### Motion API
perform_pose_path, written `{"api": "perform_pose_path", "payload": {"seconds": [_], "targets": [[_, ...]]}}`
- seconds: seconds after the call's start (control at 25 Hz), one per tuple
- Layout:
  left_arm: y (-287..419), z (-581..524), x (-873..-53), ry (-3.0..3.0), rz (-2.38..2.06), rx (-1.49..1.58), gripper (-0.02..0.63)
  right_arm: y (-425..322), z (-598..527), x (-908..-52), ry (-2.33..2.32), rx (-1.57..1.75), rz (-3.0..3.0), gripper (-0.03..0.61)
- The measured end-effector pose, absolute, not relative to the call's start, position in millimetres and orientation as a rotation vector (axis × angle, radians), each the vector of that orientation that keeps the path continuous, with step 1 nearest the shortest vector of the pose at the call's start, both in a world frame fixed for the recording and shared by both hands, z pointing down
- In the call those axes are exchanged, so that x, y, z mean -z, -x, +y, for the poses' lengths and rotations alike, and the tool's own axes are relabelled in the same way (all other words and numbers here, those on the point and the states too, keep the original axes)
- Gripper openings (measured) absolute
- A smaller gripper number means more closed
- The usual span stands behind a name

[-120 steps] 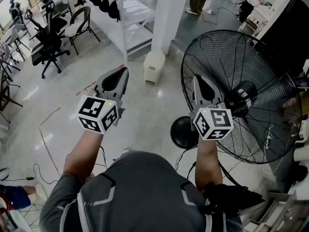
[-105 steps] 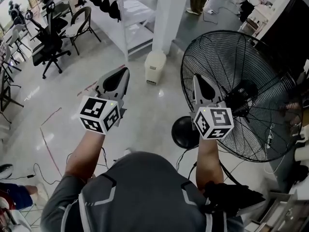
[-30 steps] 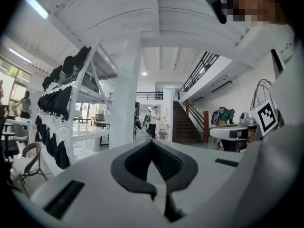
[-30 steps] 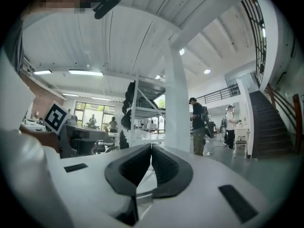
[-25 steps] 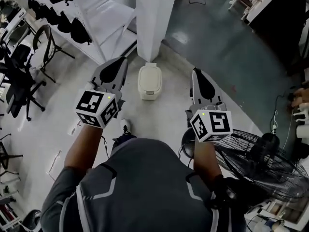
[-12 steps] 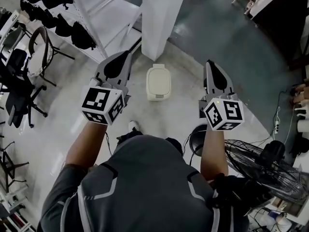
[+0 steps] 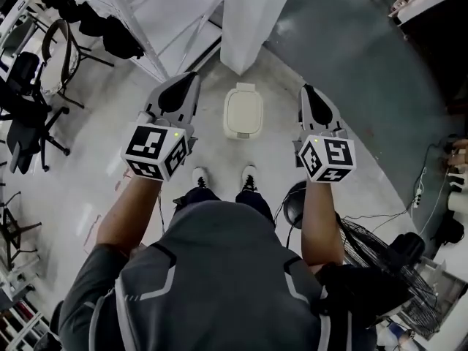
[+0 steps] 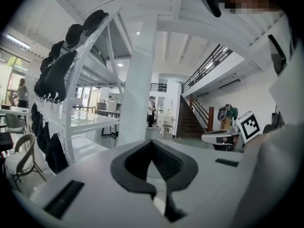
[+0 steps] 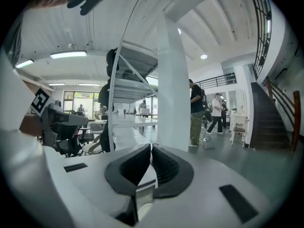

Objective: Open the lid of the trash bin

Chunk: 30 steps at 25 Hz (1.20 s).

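A small cream trash bin stands on the floor just ahead of the person's feet, lid down, in the head view. My left gripper hovers above and to the left of the bin, shut with nothing in it. My right gripper hovers to the bin's right, also shut and empty. Both are held well above the bin, apart from it. In the left gripper view the jaws meet at their tips. The right gripper view shows the same, tips pressed together. The bin does not show in either gripper view.
A white pillar rises right behind the bin. A white rack with dark items stands at the back left, chairs farther left. A floor fan lies low at the right with cables nearby.
The person has walked from beside the fan up to the bin, which now lies directly ahead of the feet. Both grippers stayed shut and raised.
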<state>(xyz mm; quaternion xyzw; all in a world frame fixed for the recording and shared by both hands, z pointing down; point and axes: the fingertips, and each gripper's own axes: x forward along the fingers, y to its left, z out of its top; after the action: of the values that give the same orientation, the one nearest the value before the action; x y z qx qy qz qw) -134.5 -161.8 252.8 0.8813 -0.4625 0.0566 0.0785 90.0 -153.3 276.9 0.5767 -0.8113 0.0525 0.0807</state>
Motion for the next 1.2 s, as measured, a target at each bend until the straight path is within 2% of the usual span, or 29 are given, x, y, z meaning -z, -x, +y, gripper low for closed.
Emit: {"api": "perform_pose_path", "payload": {"seconds": [0.32,1.2], "targets": [[120,-194,-321,-2.543,-1.337,-0.31,0.009,-87,-192,-350,-1.612,-0.302,-2.39,0.031],[78,-200,-551,-2.53,-1.139,-0.626,0.009,-67,-200,-608,-1.349,-0.558,-2.19,0.029]]}}
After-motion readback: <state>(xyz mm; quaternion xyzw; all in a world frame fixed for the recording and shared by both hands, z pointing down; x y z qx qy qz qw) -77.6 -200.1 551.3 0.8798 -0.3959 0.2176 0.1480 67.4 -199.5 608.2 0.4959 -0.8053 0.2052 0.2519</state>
